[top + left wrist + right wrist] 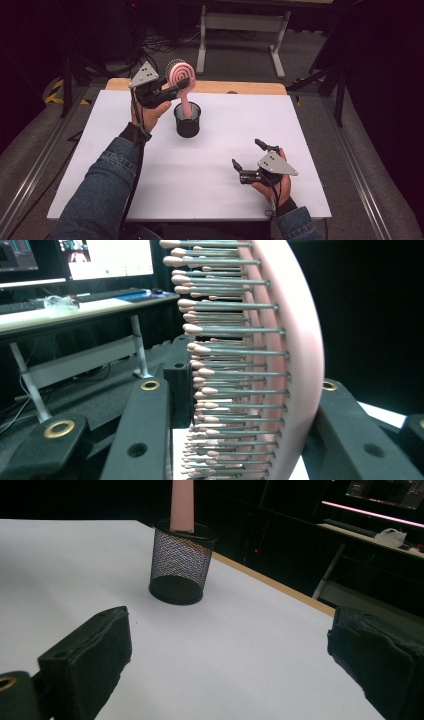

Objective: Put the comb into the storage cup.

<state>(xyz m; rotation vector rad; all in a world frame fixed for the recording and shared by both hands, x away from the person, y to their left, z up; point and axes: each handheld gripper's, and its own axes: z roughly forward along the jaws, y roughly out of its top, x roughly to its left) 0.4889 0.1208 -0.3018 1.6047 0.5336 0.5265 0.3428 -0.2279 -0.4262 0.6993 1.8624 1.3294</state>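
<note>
The pink hairbrush (181, 75) stands nearly upright above the black mesh cup (187, 120), handle end down inside the cup's mouth, near the far edge of the white worktop (210, 170) and left of its middle; the left gripper (172, 90) is clenched on the brush's head, one jaw against the bristle tips (200, 372) and the other against the smooth pink back (300, 365). It looks light and stiff in the body, but the bristles are springy pins that could flex and let the head twist, so the handle or the neck would likely give a surer hold than the bristle side; the smooth plastic back may slip. The cup looks light too and could tip if the handle drags on its rim. The right gripper (248, 160) rests near the worktop's near right corner, jaws spread and empty, well apart from the cup.
</note>
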